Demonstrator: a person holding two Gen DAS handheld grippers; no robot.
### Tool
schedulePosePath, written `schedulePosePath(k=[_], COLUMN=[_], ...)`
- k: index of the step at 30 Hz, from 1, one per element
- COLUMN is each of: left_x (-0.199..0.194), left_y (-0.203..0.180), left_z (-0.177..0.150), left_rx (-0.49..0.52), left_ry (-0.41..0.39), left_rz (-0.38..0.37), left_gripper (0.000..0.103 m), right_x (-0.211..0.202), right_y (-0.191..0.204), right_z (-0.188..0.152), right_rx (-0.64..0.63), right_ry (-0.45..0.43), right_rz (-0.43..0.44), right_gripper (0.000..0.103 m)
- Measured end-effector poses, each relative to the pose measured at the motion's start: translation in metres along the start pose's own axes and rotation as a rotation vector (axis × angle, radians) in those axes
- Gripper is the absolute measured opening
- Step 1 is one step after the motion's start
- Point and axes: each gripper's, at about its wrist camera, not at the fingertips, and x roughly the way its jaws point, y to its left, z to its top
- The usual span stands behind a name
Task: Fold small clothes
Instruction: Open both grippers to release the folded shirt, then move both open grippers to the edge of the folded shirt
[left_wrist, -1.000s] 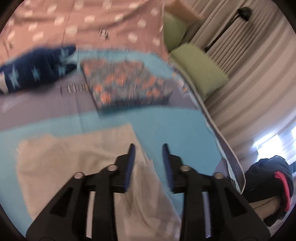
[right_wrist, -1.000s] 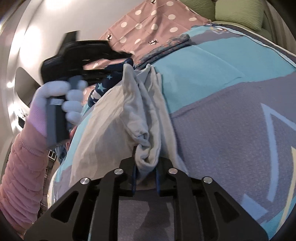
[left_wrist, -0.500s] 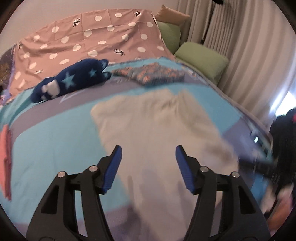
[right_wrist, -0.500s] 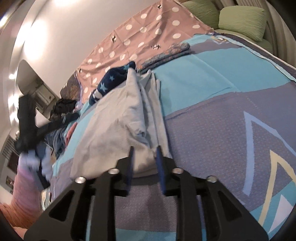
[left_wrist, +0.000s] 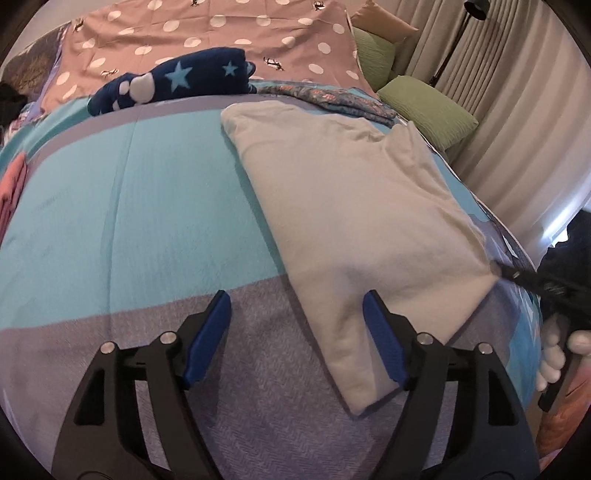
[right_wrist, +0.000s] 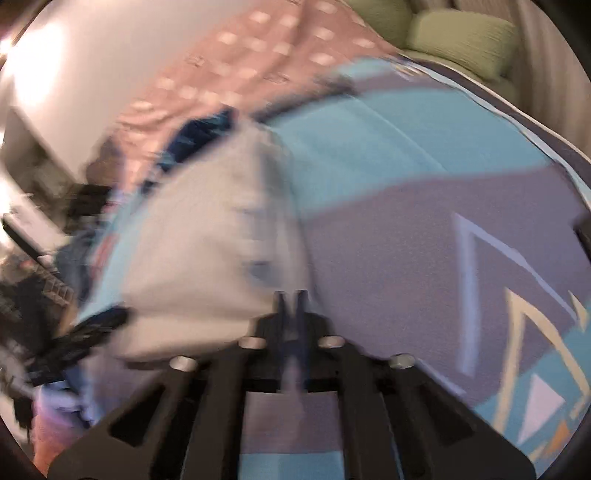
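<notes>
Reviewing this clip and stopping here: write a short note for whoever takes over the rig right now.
Left tongs: empty, jaws opening over the near left corner of the beige garment.
Right tongs: shut at the garment's near right corner; blur hides whether cloth is pinched.
Garment lies flat on the bedspread, already folded narrower.
Left: grip both near corners, fold toward the far edge.

Counts, left wrist view:
- cream garment (left_wrist: 354, 206): one, spread flat on bedspread (left_wrist: 129, 221).
- navy star-print garment (left_wrist: 177, 83): one.
- floral patterned folded cloth (left_wrist: 343, 101): one.
- green cushions: two (left_wrist: 428, 110), (left_wrist: 373, 61).
- tan pillow (left_wrist: 384, 26): one.
- polka-dot sheet (left_wrist: 221, 33): one.
- floor lamp (left_wrist: 476, 11): one.
- grippers: two; left gripper (left_wrist: 297, 334), right gripper (right_wrist: 291, 310).
</notes>
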Motion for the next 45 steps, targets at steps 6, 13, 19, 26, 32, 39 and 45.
schedulePosePath(k=[6,13,19,26,32,39,45], left_x=[0.003,0.005,0.0,-0.006,0.001,0.042,0.052], left_y=[0.001,-0.004,0.009,0.018,0.004,0.032,0.043], left_z=[0.0,-0.003,-0.006,-0.003,0.029,0.044,0.071], left_rx=[-0.008,0.014,-0.048,-0.091,-0.06,-0.161,-0.157], left_ry=[-0.003,-0.005,-0.01,0.016,-0.018,0.017,0.006], left_rz=[-0.01,0.016,-0.052,-0.227,-0.2,-0.147,-0.155], left_gripper=[0.077,0.079,0.079,0.059,0.047,0.061,0.064], right_x=[-0.028,0.002,0.054,0.026,0.031,0.076,0.069], right_y=[0.007,0.085,0.056,0.079,0.096,0.062,0.033], right_z=[0.015,0.044,0.047,0.046,0.086,0.096,0.125], right_rx=[-0.022,-0.268,-0.2,-0.375,-0.422,-0.333,-0.283], right_ry=[-0.093,-0.074,0.007,-0.06,-0.086,0.032,0.019], right_rz=[0.106,0.227,0.171,0.156,0.191,0.153,0.188], right_gripper=[0.004,0.009,0.0,0.002,0.005,0.018,0.062])
